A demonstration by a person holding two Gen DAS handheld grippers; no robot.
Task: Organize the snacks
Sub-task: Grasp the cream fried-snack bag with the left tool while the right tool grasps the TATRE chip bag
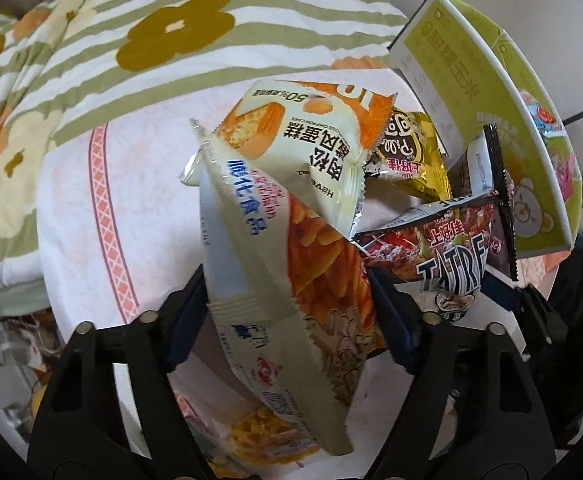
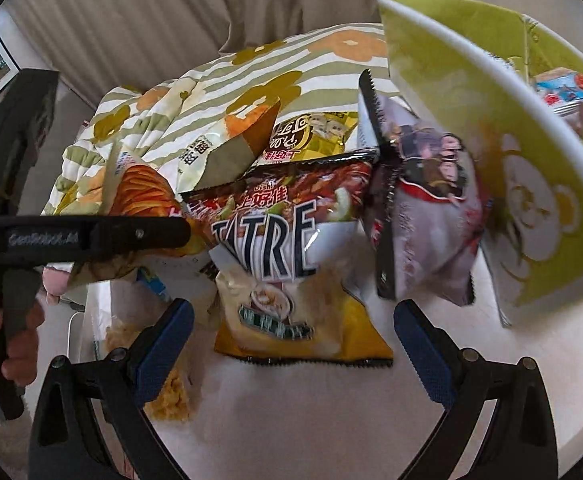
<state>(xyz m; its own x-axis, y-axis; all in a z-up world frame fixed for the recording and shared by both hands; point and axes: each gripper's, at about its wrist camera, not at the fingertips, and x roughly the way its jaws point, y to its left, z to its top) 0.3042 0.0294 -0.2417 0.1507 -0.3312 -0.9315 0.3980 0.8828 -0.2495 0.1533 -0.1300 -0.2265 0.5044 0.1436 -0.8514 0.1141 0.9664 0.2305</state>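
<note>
A cream and orange snack bag (image 1: 275, 280) lies lengthwise between the blue pads of my left gripper (image 1: 287, 280), which press on both its sides. A chiffon cake packet (image 1: 303, 128), a gold packet (image 1: 411, 152) and a dark "TATRE" chip bag (image 1: 443, 256) lie piled beyond it on the bed. In the right wrist view my right gripper (image 2: 293, 306) stands open, the lower end of the TATRE bag (image 2: 275, 240) between its fingertips without touching them. A dark purple packet (image 2: 427, 208) leans on a green box (image 2: 491, 160). The left gripper (image 2: 183, 234) shows side-on at the left.
The green box (image 1: 471, 92) stands open at the right and holds other packets. A flowered green-striped quilt (image 1: 131, 40) is bunched behind the pile on the white and pink sheet (image 1: 91, 200). A yellow snack packet (image 2: 171, 392) lies under the near edge. A hand (image 2: 15, 340) holds the left gripper's handle.
</note>
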